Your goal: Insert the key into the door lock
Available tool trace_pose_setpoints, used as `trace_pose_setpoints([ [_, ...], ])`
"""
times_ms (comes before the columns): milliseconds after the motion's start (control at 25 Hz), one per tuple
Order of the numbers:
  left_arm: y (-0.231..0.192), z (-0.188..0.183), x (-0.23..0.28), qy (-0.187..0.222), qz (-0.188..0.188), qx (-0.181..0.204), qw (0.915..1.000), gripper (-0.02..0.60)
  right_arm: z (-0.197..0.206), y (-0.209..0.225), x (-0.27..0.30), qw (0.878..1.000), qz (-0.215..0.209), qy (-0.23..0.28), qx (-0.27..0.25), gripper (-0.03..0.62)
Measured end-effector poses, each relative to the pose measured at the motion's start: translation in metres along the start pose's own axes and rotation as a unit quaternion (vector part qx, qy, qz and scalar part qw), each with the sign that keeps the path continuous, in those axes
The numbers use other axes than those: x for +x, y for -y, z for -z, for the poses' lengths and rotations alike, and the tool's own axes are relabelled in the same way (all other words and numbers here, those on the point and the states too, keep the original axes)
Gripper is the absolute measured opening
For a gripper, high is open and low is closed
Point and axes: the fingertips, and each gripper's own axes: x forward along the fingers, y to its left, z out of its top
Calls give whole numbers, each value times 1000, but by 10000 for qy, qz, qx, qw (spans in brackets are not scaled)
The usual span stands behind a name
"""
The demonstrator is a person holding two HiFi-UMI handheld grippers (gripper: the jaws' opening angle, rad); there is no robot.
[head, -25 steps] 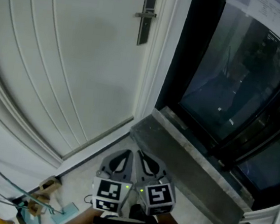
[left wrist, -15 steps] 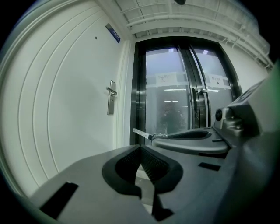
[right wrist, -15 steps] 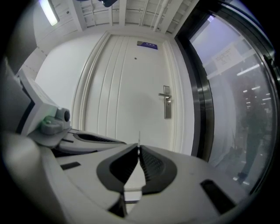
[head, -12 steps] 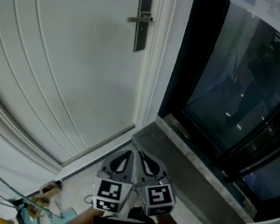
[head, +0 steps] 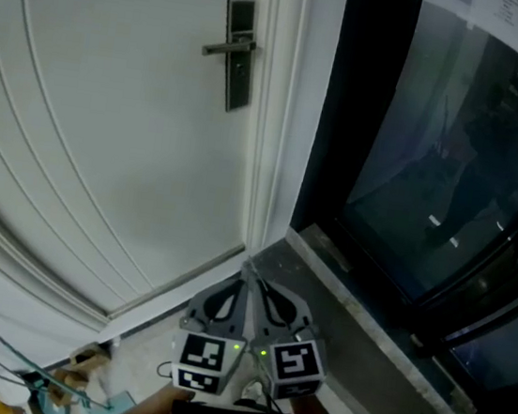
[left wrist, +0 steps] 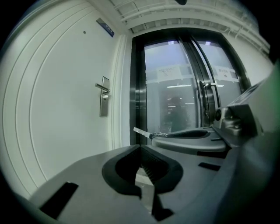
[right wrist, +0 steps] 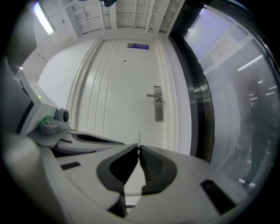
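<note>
1. The right hand-held gripper [right wrist: 138, 148] has its jaws pinched together on the key [right wrist: 139, 136]. Just a thin sliver of blade pokes out past the tips, aimed toward the door.
2. The left hand-held gripper [left wrist: 141, 154] is closed too, with nothing between its jaws. It sits right beside the right one, low and near the person, and its view catches the key blade sticking out sideways.
3. Further out, the door lock [head: 236, 75] is on the white door [head: 108, 134], far and a bit left of both grippers, well apart from the key. The lever handle [head: 225, 48] sticks out to the left, and dark glass [head: 436, 158] is off to the right.
4. Progress, as I read it: key in hand, that part's done. Left to do is close the gap, line the blade up with the keyhole (can't make it out from here) and push it in.
</note>
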Motion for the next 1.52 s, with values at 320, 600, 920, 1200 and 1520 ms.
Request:
trace_pose_setpoints([
  [320,29,-12,46,-84,-75,83,9999,3,2,58,-1,9999,-40,15,92,17],
  [600,37,-15,71,-77,-160,222,9996,3,7,86,2,9999,-130,-17,39,18],
  [920,21,-17,93,-63,-204,143,9997,3,3,96,29,9997,-191,-39,-158,17],
  [1200,-8,-25,124,23,-30,122,9999,3,-3,108,70,9992,-52,-141,-379,17],
  [1520,-63,-48,164,177,179,72,9997,3,-29,113,138,9928,93,-249,-1169,17],
])
